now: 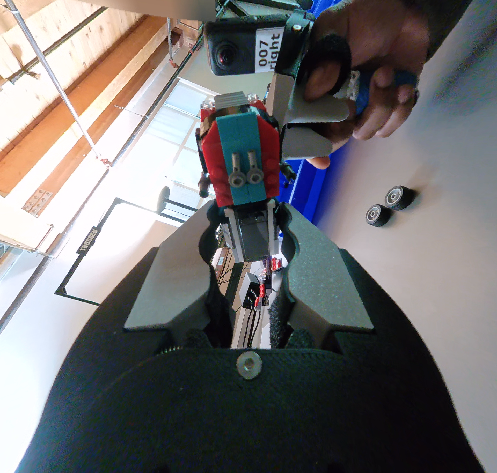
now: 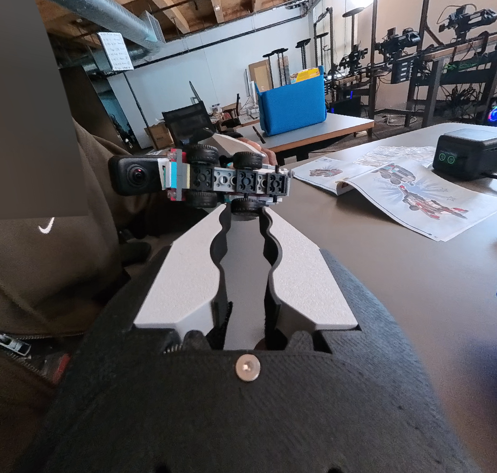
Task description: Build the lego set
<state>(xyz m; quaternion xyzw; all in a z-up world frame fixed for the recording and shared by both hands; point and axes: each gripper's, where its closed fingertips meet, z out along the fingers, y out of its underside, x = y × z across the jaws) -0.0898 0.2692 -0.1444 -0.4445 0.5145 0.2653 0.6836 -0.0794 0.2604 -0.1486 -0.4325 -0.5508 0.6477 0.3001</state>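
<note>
Black left gripper (image 1: 248, 227) body close to lens, grey fingers (image 1: 185, 247) clamped on rear end of red and teal brick truck (image 1: 240, 161), held off grey table (image 1: 403, 272). Right gripper (image 2: 245, 212) narrowed on black wheel (image 2: 245, 209) mounted at truck's underside. 2 loose wheels (image 1: 387, 204) on table. Open instruction booklet (image 2: 398, 191), black box (image 2: 468, 153) beside it

The red, teal and grey brick-built plastic toy truck (image 1: 240, 161) looks glossy and studded, its small black tyres (image 2: 246, 209) ribbed rubber, the grey gripper fingers (image 2: 188, 272) grainy matt plastic, the open paper instruction booklet (image 2: 398, 199) smooth, and the grey table (image 2: 376, 285) faintly sheened.
</note>
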